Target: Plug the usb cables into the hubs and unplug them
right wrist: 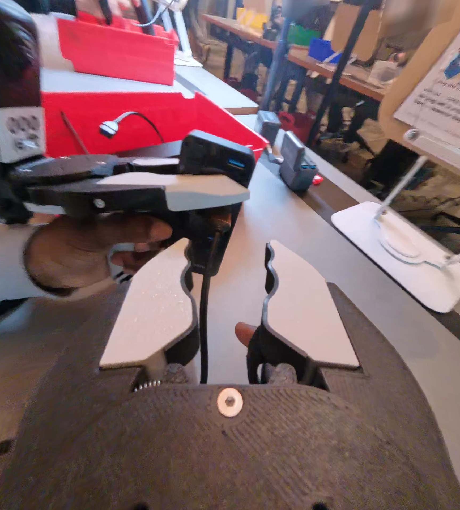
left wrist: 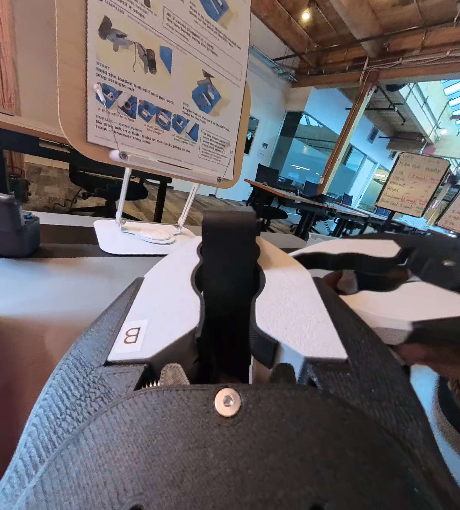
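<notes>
The left gripper (left wrist: 227, 278) is held level with its two white, black-edged jaws closed tight on a black block-shaped object that stands up between them; in the right wrist view it enters from the left, turned on its side, gripped by the person's left hand (right wrist: 85, 248) in a white sleeve with a finger curled round the trigger. The right gripper (right wrist: 227, 276) points forward with its jaws spread apart and nothing clamped between them, a fingertip (right wrist: 244, 332) showing just behind the right jaw. In the left wrist view it crosses in from the right, close beside the left gripper's right jaw.
</notes>
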### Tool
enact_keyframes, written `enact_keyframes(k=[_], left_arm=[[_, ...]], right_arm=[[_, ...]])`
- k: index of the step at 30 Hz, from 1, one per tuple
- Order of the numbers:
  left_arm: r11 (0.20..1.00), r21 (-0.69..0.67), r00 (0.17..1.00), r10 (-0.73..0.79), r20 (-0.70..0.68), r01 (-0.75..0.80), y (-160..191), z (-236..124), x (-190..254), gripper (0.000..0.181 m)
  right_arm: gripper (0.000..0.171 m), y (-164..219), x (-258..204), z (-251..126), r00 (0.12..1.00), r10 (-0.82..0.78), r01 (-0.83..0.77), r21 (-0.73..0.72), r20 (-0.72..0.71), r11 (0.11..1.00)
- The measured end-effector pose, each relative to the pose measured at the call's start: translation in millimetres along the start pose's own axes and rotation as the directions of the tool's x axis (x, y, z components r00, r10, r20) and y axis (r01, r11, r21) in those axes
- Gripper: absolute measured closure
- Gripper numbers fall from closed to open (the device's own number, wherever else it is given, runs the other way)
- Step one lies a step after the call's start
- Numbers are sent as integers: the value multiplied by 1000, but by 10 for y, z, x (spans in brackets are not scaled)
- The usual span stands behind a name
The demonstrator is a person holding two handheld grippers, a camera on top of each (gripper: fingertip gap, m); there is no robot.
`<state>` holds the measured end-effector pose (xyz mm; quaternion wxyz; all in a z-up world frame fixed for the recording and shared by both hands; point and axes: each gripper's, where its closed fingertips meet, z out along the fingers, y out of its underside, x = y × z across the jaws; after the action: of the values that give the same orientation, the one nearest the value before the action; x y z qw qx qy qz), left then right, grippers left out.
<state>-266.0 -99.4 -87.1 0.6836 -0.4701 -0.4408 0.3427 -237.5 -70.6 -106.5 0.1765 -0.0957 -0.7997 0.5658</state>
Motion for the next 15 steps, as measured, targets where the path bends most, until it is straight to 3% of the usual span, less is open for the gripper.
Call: enact_keyframes(k=[3, 5, 10, 15], left_arm=[[999, 5, 999, 43, -23, -43, -9, -4, 51, 148], [995, -5, 994, 103, -31, -103, 28, 1, 89, 150], [964, 9, 963, 267, -44, -267, 53, 6, 210, 148], [937, 19, 937, 350, -11, -350, 7, -14, 182, 151]], right_arm=[[144, -58, -45, 36, 1000, 28, -28, 68, 7, 997], [149, -29, -70, 44, 995, 86, -90, 60, 56, 994], [154, 47, -89, 73, 985, 147, -152, 44, 90, 987], [155, 30, -96, 103, 995, 99, -100, 76, 25, 992]])
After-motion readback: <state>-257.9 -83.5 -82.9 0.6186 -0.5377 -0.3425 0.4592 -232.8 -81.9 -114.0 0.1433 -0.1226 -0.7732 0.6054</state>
